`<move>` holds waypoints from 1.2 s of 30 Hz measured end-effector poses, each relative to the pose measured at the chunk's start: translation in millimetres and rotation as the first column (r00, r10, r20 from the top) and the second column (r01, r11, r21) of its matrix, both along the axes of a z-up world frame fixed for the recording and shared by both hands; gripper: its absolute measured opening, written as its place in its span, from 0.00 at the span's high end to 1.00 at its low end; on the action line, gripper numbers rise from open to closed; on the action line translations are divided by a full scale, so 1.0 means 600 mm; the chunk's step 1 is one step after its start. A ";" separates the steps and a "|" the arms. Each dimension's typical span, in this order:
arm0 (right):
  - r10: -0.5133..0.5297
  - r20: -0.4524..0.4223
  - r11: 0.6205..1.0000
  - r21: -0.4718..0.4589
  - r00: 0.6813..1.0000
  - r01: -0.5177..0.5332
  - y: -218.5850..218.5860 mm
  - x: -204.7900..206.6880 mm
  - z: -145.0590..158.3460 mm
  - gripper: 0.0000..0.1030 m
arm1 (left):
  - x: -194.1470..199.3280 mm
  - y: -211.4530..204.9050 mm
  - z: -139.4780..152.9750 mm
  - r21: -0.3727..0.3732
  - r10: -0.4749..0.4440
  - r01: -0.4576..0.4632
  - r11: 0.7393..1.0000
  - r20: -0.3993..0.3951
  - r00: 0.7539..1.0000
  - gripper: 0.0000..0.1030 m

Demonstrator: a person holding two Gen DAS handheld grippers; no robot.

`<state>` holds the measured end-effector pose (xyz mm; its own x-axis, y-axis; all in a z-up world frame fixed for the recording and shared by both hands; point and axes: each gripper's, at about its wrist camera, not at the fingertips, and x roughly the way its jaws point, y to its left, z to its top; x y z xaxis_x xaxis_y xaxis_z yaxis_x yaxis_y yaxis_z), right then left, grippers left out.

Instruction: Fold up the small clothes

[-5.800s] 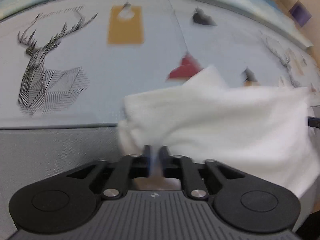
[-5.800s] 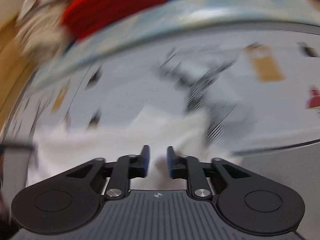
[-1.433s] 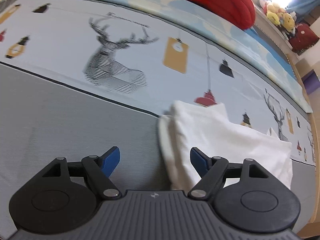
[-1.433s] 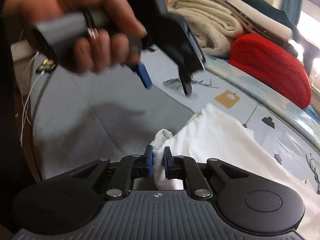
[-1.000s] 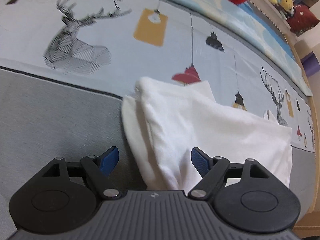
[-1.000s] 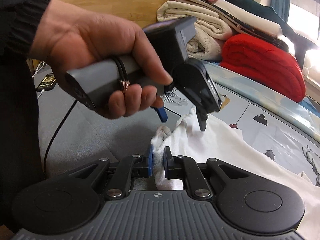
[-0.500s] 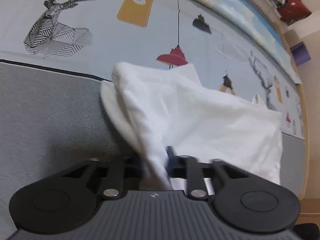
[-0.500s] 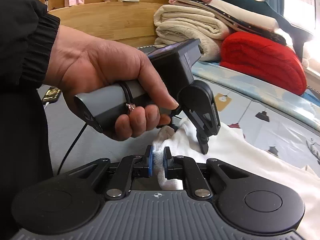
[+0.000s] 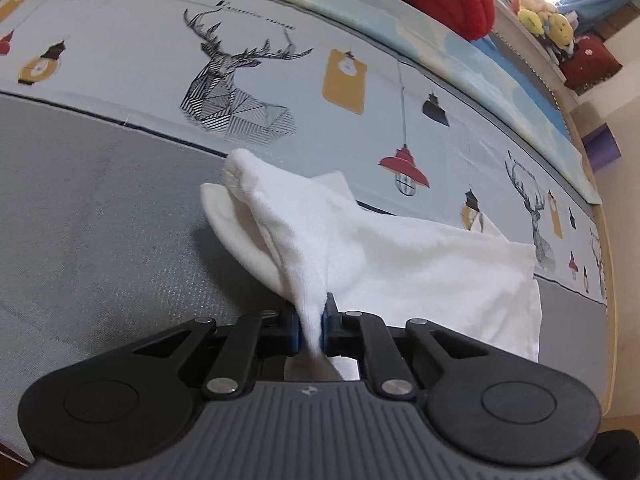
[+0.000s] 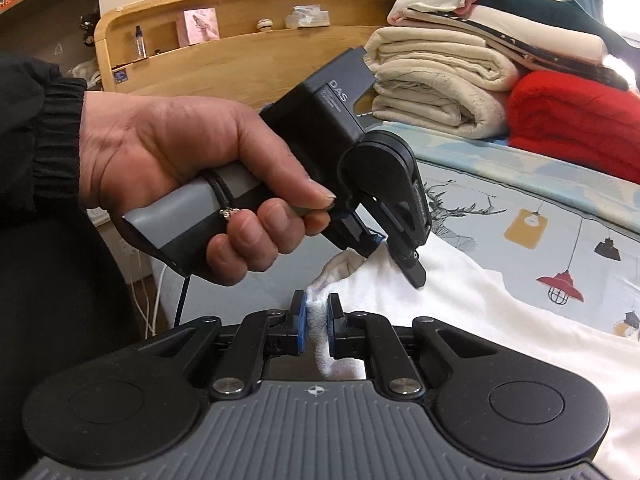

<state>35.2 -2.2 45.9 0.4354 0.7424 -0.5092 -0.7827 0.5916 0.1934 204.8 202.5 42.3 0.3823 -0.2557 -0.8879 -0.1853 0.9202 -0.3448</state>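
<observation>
The left gripper point(image 9: 311, 326) is pinching a bunched fold of the white garment point(image 9: 400, 256) between its blue pads, its jaws having just been closing onto the cloth until almost no gap is showing. From that pinch the fabric is fanning out away from the gripper, one rounded corner sticking up toward the deer print point(image 9: 236, 92) and the rest trailing off to the right.

The right gripper point(image 10: 317, 322) is clamping the same white garment at another bunched edge, its jaws nearly together with a thick wad of cloth squeezed between the pads. In the right wrist view, the person's left hand point(image 10: 192, 184) is wrapping around the grey handle of the left gripper just above and beyond that pinch, a black sleeve point(image 10: 40, 136) covering the wrist. The two gripping points are sitting close to each other on the cloth.

The garment is lying partly on the grey part of the bedspread point(image 9: 80, 208) and partly on the pale printed part with lamps and deer. Beyond it, a red blanket point(image 10: 576, 124) and a stack of cream blankets point(image 10: 436, 80) are resting against the wooden headboard point(image 10: 240, 60).
</observation>
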 end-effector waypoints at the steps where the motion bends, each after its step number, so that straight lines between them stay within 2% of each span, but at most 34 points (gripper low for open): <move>1: -0.003 0.003 1.000 -0.005 1.000 0.003 -0.002 -0.003 0.002 0.90 | 0.001 -0.008 0.004 -0.001 -0.008 0.008 1.000 0.009 1.000 0.90; 6: -0.083 0.006 0.996 -0.044 0.997 0.083 -0.048 -0.011 0.010 0.91 | 0.011 -0.070 0.014 -0.012 -0.058 0.059 0.998 0.048 0.997 0.90; 11: -0.237 -0.010 0.969 -0.074 0.971 0.236 -0.146 0.003 0.019 0.91 | 0.030 -0.171 0.035 -0.094 -0.133 0.146 0.985 0.140 0.981 0.90; 14: -0.328 -0.017 0.941 -0.089 0.944 0.326 -0.210 0.003 0.024 0.91 | 0.037 -0.250 0.049 -0.134 -0.207 0.236 0.962 0.203 0.957 0.90; 17: -0.425 -0.010 0.901 -0.102 0.905 0.421 -0.276 -0.008 0.030 0.91 | 0.040 -0.330 0.067 -0.163 -0.315 0.369 0.915 0.283 0.906 0.83; 19: -0.501 -0.005 0.860 -0.111 0.865 0.497 -0.319 -0.016 0.033 0.91 | 0.039 -0.360 0.079 -0.208 -0.345 0.429 0.879 0.343 0.873 0.75; 21: -0.596 -0.014 0.796 -0.146 0.803 0.588 -0.365 -0.021 0.025 0.92 | 0.035 -0.372 0.083 -0.218 -0.354 0.452 0.865 0.372 0.858 0.73; 22: -0.637 -0.023 0.762 -0.169 0.770 0.625 -0.381 -0.022 0.017 0.92 | 0.035 -0.374 0.080 -0.214 -0.360 0.453 0.865 0.364 0.859 0.73; 25: -0.768 -0.061 0.620 -0.320 0.637 0.716 -0.431 -0.016 -0.031 0.92 | 0.042 -0.373 0.056 -0.181 -0.376 0.433 0.883 0.280 0.884 0.73; 26: -0.799 -0.097 0.582 -0.373 0.594 0.722 -0.448 -0.014 -0.055 0.91 | 0.042 -0.372 0.049 -0.157 -0.388 0.434 0.887 0.254 0.886 0.73; 27: -0.814 -0.152 0.569 -0.404 0.560 0.717 -0.464 -0.013 -0.078 0.91 | 0.040 -0.372 0.044 -0.135 -0.405 0.442 0.887 0.232 0.884 0.73; 29: -0.819 -0.254 0.573 -0.400 0.515 0.715 -0.489 -0.013 -0.110 0.88 | 0.033 -0.373 0.033 -0.088 -0.452 0.475 0.875 0.198 0.870 0.73; 30: -0.815 -0.273 0.579 -0.388 0.511 0.717 -0.495 -0.013 -0.115 0.86 | 0.033 -0.365 0.030 -0.073 -0.476 0.496 0.865 0.190 0.859 0.73; 32: -0.804 -0.290 0.595 -0.352 0.520 0.723 -0.505 -0.011 -0.116 0.83 | 0.025 -0.374 0.024 -0.040 -0.532 0.547 0.836 0.178 0.828 0.73; 34: -0.774 -0.331 0.625 -0.267 0.540 0.733 -0.510 0.004 -0.103 0.67 | 0.009 -0.375 0.016 -0.012 -0.585 0.595 0.804 0.165 0.794 0.73; 36: -0.746 -0.367 0.645 -0.194 0.555 0.739 -0.525 0.010 -0.095 0.62 | 0.000 -0.384 0.001 0.014 -0.635 0.640 0.769 0.144 0.759 0.73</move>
<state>41.2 -317.1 -11.3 0.5960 0.2371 -0.7672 0.0762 0.9344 0.3480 204.6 -27.6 42.7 0.2329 -0.5116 -0.8271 0.4891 0.7967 -0.3551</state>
